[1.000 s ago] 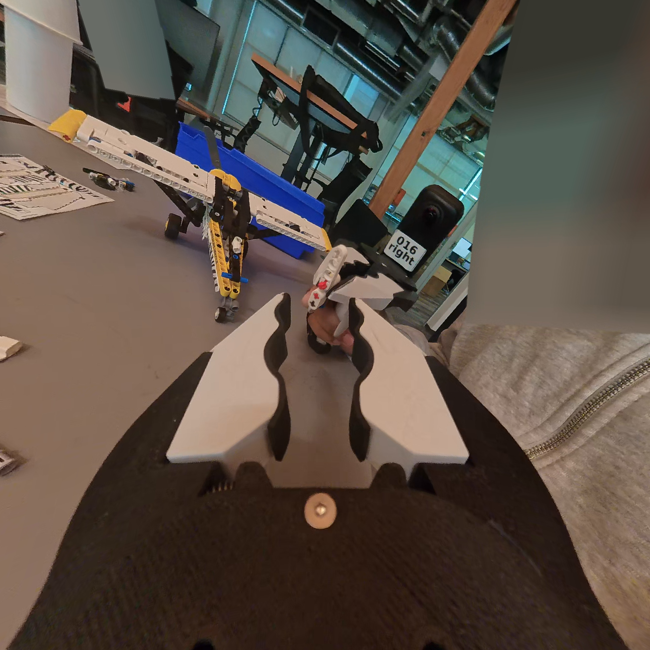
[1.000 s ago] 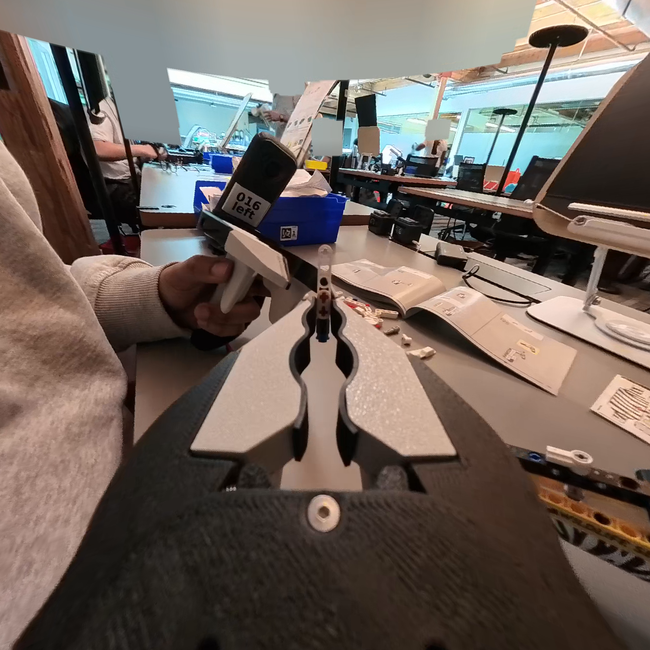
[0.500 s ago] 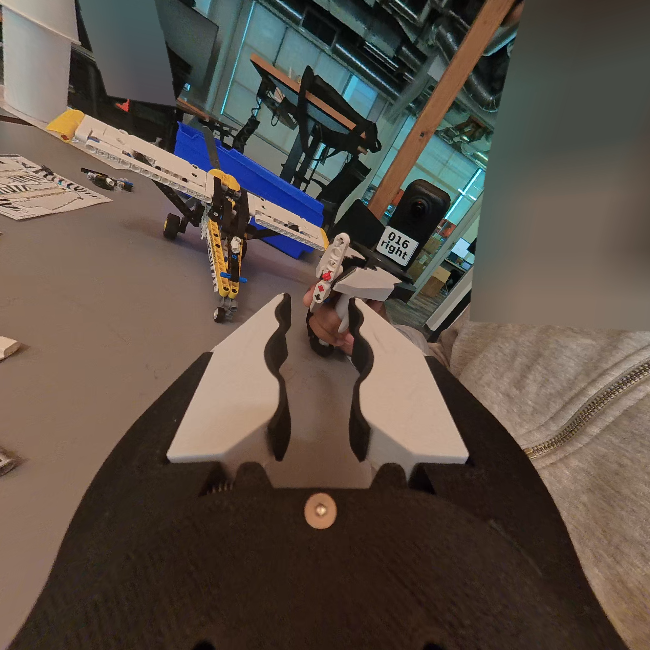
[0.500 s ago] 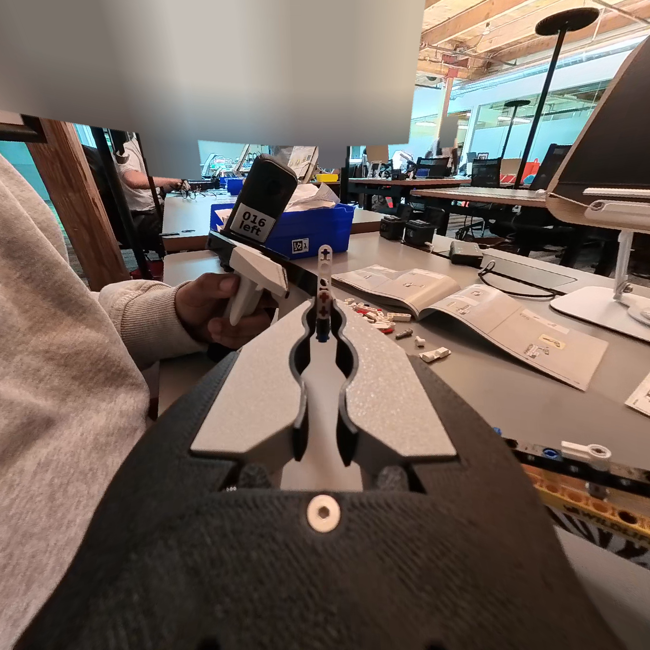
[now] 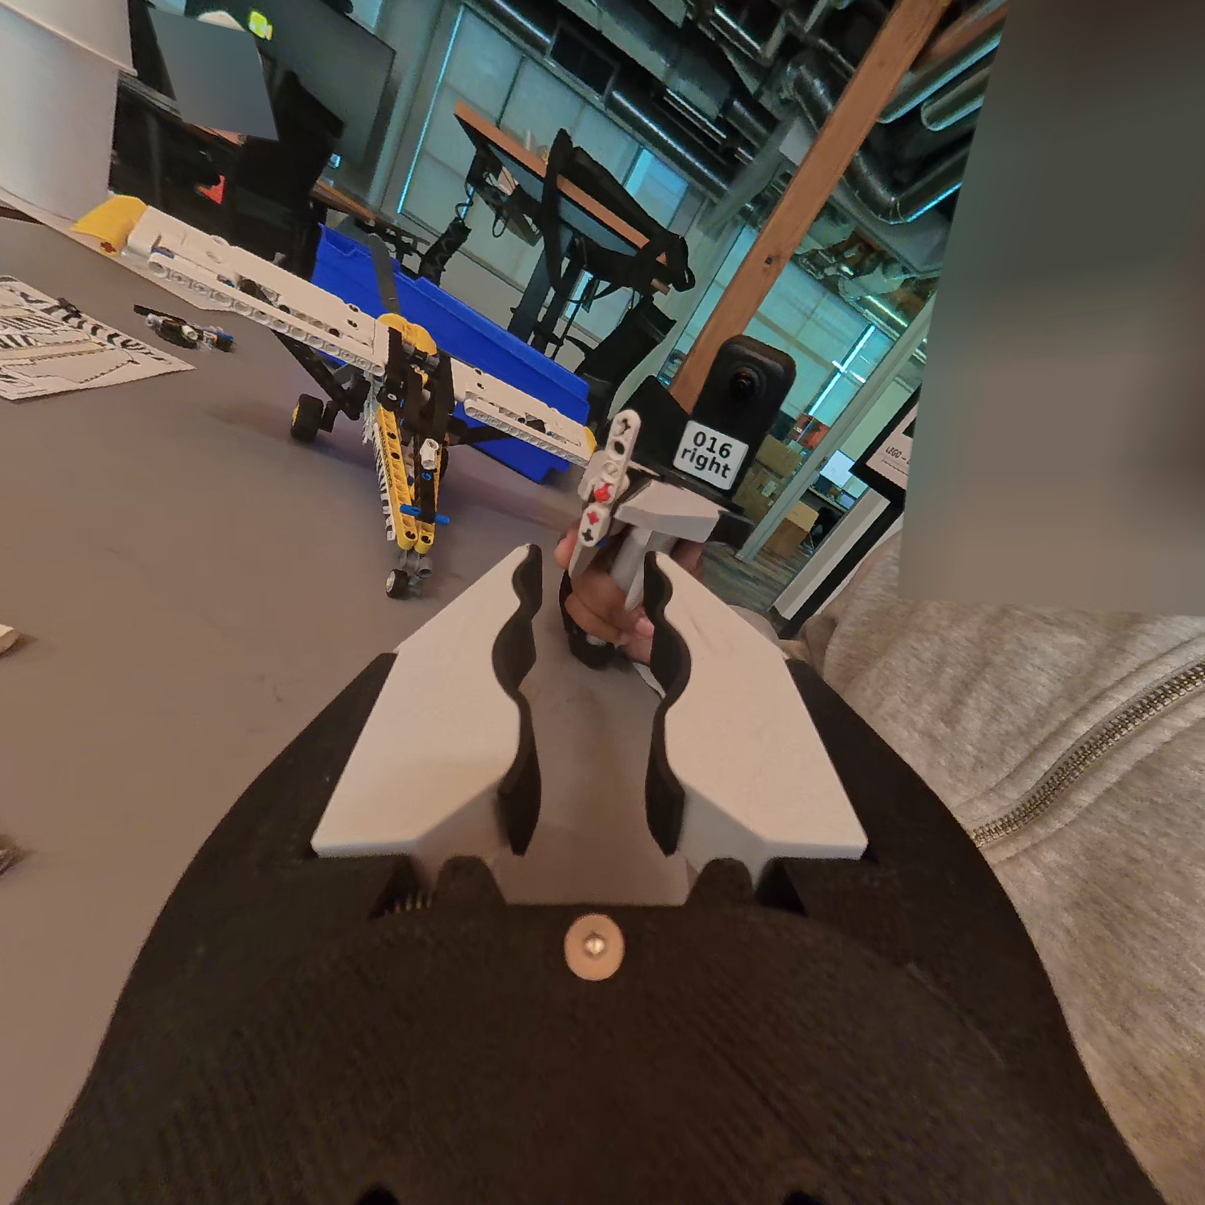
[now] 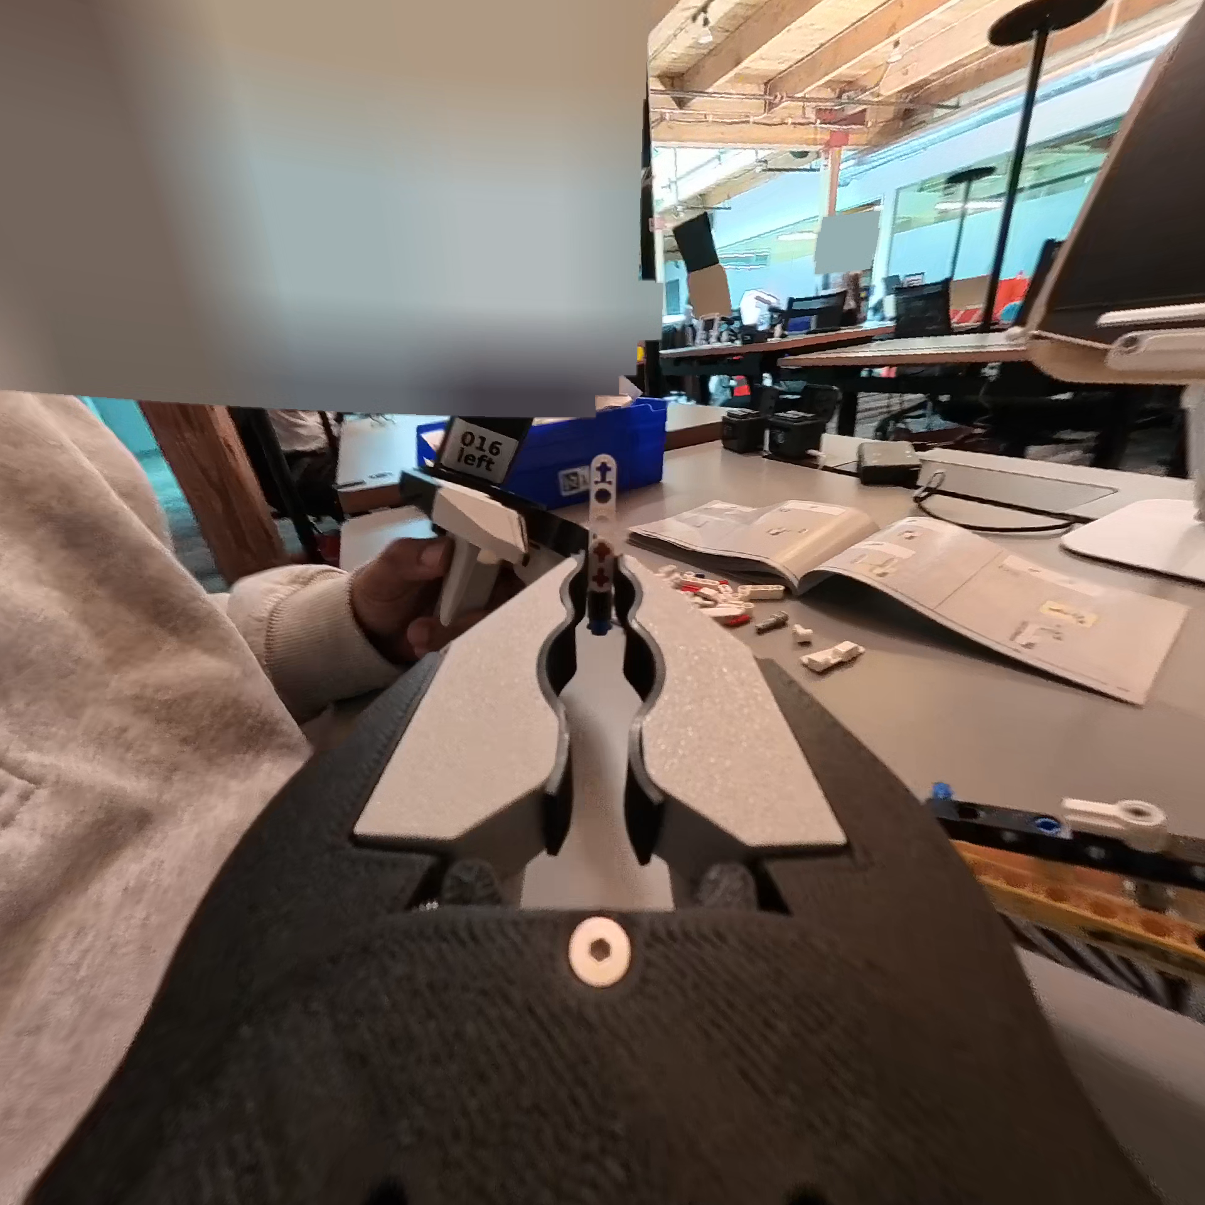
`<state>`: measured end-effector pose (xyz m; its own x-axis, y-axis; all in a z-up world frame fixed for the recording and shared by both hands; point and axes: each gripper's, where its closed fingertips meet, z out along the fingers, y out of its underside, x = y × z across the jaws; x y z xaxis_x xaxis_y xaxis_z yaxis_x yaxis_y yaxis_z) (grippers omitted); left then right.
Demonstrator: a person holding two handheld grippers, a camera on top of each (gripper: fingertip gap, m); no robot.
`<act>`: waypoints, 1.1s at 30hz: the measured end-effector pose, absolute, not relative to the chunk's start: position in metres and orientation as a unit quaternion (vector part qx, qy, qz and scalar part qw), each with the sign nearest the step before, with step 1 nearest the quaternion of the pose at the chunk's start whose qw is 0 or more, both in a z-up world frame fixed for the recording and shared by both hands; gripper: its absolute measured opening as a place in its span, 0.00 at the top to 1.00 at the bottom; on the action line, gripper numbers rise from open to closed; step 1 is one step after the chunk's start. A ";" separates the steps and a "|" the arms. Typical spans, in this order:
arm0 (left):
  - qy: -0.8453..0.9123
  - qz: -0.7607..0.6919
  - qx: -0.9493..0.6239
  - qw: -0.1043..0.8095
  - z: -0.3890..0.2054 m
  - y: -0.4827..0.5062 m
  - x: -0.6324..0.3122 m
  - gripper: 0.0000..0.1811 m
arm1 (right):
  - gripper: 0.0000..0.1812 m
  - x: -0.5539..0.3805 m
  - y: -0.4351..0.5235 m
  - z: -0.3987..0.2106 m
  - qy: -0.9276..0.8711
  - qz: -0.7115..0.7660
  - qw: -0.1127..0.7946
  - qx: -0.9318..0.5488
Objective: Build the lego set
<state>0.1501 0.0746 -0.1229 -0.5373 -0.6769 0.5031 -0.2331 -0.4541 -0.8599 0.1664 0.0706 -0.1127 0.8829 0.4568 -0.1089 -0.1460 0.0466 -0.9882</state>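
While your left gripper (image 5: 595,574) fills the lower half of the left wrist view, its pale wavy-edged fingers (image 5: 450,704) stand spread with nothing between them, only grey table (image 5: 163,587) showing in the gap. Upper middle of frame: a blue plastic bin (image 5: 515,385) sits behind the model; its contents are hidden from here. The part-built plane (image 5: 391,365) stands on small black wheels at centre left, long white perforated wings, yellow-and-black beam fuselage running toward you. A striped sticker sheet (image 5: 72,345) lies flat at far left. Just above your fingertips, the right gripper (image 5: 603,521) pinches a slim white beam (image 5: 609,476) upright, red pins showing in its holes.

Right wrist view: your right gripper (image 6: 600,609) is clamped on that white beam (image 6: 602,502), which sticks straight up at frame centre, dark red pins and a blue stub at its base. Behind it, the blue bin (image 6: 587,450) holds something pale at its rim, hard to identify. An open instruction booklet (image 6: 913,587) lies right of centre, loose white, red and grey pieces (image 6: 724,593) scattered beside it. Your left hand (image 6: 404,593) grips the other tool's handle at middle left. Lower right, a black-and-yellow studded section (image 6: 1069,874) of the model crosses the edge.
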 end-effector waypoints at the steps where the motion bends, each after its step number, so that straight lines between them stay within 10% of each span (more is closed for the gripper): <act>1: 0.500 -0.721 -0.456 0.153 -0.123 0.074 0.150 0.84 | 0.97 0.166 0.070 -0.111 -0.111 0.231 0.713 -0.653; 23: 0.497 -0.720 -0.457 0.157 -0.122 0.076 0.150 0.85 | 0.97 0.168 0.066 -0.105 -0.077 0.312 0.706 -0.631; 33: 0.408 -0.576 -0.610 0.358 -0.120 0.231 0.103 0.95 | 0.97 0.167 0.065 -0.105 -0.082 0.309 0.707 -0.630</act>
